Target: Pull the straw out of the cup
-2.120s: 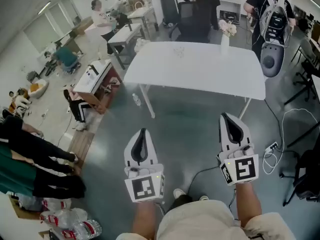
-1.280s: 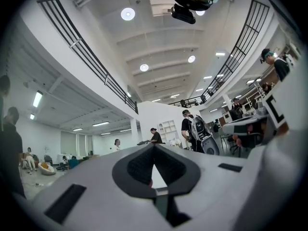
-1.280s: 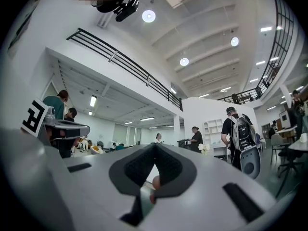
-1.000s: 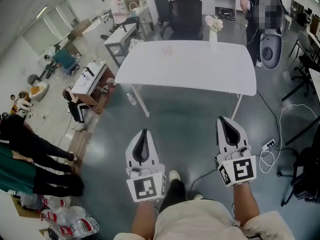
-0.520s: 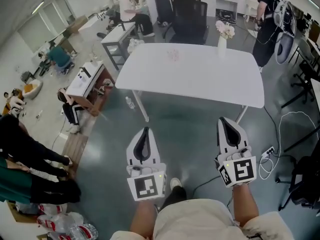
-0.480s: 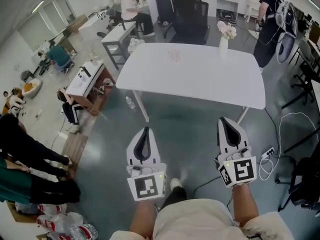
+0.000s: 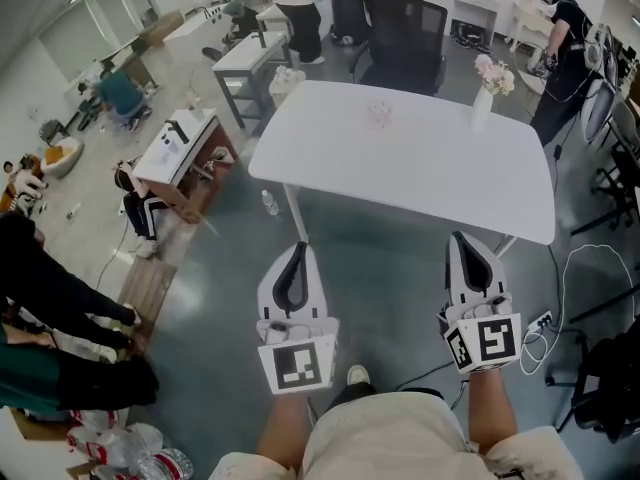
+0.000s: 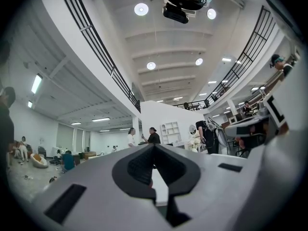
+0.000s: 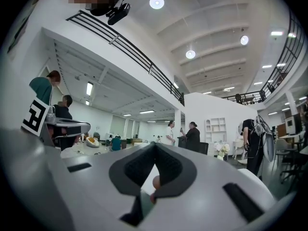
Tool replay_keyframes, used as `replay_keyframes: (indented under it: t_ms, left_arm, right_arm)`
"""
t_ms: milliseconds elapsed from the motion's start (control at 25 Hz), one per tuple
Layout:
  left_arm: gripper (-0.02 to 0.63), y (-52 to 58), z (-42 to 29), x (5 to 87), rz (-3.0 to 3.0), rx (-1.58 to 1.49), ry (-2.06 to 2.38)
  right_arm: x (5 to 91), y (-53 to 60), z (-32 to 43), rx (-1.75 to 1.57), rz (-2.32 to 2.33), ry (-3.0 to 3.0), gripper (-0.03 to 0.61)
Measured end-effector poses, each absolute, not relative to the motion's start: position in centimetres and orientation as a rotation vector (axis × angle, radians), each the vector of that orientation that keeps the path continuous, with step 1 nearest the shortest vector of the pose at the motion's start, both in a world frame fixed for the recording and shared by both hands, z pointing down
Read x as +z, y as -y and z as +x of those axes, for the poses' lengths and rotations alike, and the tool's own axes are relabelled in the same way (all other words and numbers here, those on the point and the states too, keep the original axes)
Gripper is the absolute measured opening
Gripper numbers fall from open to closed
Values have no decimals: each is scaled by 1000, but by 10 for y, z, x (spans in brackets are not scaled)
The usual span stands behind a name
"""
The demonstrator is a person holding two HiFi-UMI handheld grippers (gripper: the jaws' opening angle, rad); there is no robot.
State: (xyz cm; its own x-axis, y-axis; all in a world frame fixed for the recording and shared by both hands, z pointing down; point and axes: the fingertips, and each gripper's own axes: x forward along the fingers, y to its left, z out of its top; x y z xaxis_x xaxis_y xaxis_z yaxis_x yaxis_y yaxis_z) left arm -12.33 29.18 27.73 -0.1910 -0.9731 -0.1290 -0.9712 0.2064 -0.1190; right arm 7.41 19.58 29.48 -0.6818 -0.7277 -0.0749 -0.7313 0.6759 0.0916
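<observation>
1. Jaws shut on the left gripper (image 7: 296,253): tips pressed together, nothing between them. Same on the right gripper (image 7: 463,240): closed and empty, as seen in its own view too.
2. Held about level and side by side over the floor (image 7: 380,258), both pointing toward the table (image 7: 420,173) and well short of its near edge.
3. Cup (image 7: 379,114) on the table close to the far edge, roughly midway along it. Small, clear-looking, with a pinkish tint. Straw too small to make out from here; presumably in the cup, not yet pulled.
4. Vase (image 7: 481,111) with flowers toward the far right corner, apart from the cup. Nothing else visible on the table.
5. Step in hand, by the look of it: the approach. No contact with cup or straw, none of the pulling begun.
6. Next move, as a judgement: get up to the near edge, reach across toward the far edge, and open both pairs of jaws on the way.
7. Then probably one gripper around the cup's wall to steady it, the other pinching the straw above the rim and drawing straight up.
8. Care called for: a light cup, likely to tip or slide if the straw goes sideways. Also worth keeping the right gripper clear of the vase.
</observation>
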Motion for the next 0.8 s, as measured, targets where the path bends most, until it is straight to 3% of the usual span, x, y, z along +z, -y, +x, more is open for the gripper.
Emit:
replay_keyframes:
  t_ms: [280, 800]
  left_arm:
    - [5, -267, -156, 286, -1885, -20, -2312]
    - [5, -168, -153, 291, -1933, -88, -2292]
  right_arm:
    - [304, -172, 47, 163, -1267, -2857, 0]
    - [319, -68, 48, 49, -1295, -2827, 0]
